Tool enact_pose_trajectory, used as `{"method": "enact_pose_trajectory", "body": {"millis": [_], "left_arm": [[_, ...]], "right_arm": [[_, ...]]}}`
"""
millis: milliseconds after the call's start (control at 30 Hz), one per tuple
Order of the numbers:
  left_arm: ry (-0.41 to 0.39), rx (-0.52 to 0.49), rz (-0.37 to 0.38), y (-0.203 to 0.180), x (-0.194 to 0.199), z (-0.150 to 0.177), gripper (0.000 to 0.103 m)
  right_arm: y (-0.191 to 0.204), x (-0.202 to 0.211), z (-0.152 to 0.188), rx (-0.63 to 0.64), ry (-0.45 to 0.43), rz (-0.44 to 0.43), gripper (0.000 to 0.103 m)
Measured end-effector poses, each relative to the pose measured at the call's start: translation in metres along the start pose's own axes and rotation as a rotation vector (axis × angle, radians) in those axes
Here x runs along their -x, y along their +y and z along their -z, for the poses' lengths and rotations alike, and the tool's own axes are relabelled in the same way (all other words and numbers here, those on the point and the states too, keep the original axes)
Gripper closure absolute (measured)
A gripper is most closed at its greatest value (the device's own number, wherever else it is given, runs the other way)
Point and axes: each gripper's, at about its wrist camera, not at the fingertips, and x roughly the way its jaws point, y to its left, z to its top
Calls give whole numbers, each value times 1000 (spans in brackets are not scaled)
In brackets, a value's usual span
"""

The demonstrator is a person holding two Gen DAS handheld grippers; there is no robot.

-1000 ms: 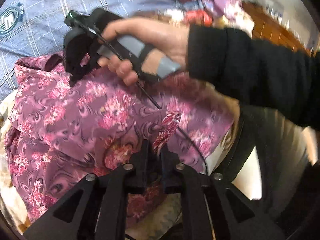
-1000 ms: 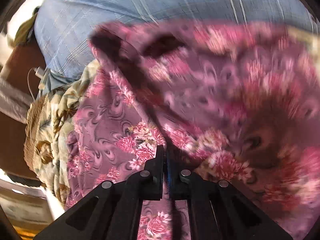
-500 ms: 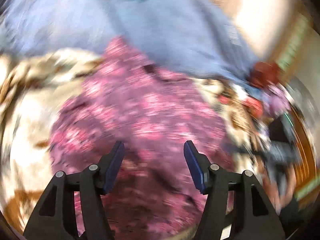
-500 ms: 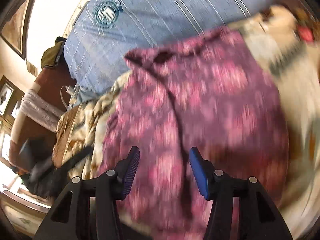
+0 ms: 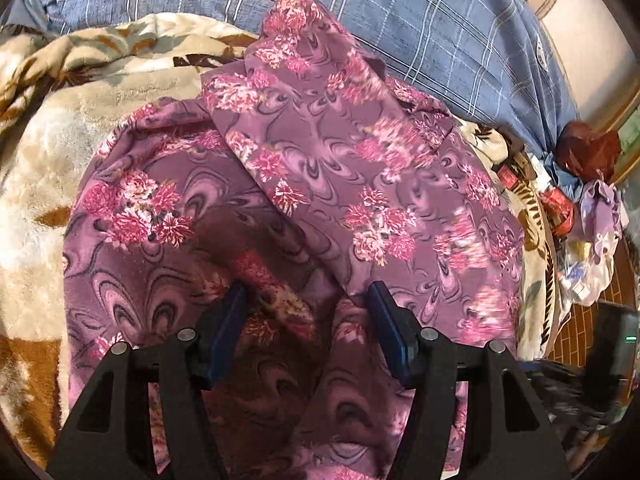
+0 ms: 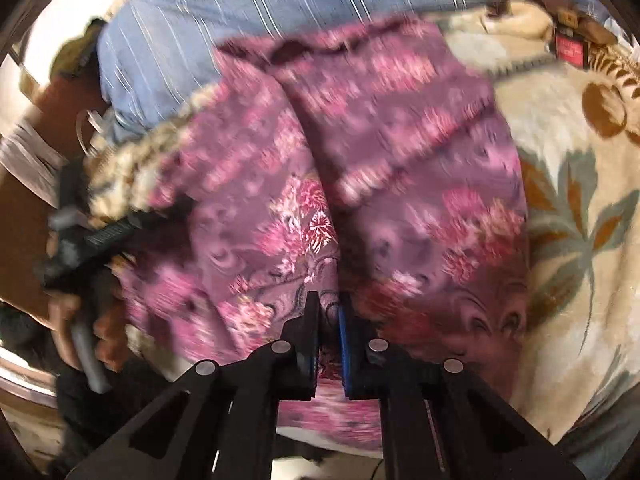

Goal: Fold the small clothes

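Note:
A purple floral garment (image 5: 360, 168) lies folded on the beige flowered blanket (image 5: 100, 128), one layer overlapping another down the middle. My left gripper (image 5: 306, 316) hovers open over its near part, blue pads wide apart, nothing pinched between them. In the right wrist view the same garment (image 6: 400, 128) is blurred. My right gripper (image 6: 328, 320) is closing at the garment's near edge, and a fold of cloth sits in the narrow gap between its pads. A hand holding the left gripper (image 6: 80, 248) shows at that view's left edge.
A blue plaid pillow (image 5: 440, 40) lies beyond the garment. A heap of clothes and bags (image 5: 584, 208) sits at the right of the bed, with a dark red bag (image 5: 588, 148) on top. Brown furniture (image 6: 24, 240) stands left of the bed.
Both grippers let go of the lifted garment, which now lies flat and folded. The left gripper rolled, shifted sideways and stays open. The right gripper opened, then closed on the near edge.

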Motion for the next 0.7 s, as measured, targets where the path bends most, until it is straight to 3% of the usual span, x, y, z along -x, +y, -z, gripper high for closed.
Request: {"method": "enact_pose_trajectory", "body": {"millis": [67, 133, 200, 233, 333, 433, 567, 700], "left_arm": [[-15, 22, 6, 3, 14, 4, 43], [-61, 57, 8, 10, 37, 15, 43], [-117, 109, -9, 21, 61, 32, 42], [-134, 134, -33, 26, 68, 39, 42], [-173, 191, -61, 39, 89, 46, 42], [-203, 184, -56, 30, 97, 31, 42], [-226, 119, -29, 1, 100, -10, 42], [-217, 21, -61, -26, 84, -50, 42]], "right_arm": [[-13, 0, 4, -39, -29, -71, 90], [-20, 16, 6, -75, -83, -112, 78], [-28, 38, 17, -85, -195, -149, 41], [-32, 44, 21, -95, -226, -166, 36], [-32, 55, 19, -94, -237, -198, 36], [-27, 82, 1, -38, -280, -227, 36], [-27, 105, -40, 10, -307, -222, 36], [-40, 109, -78, 34, -301, -187, 34]]}}
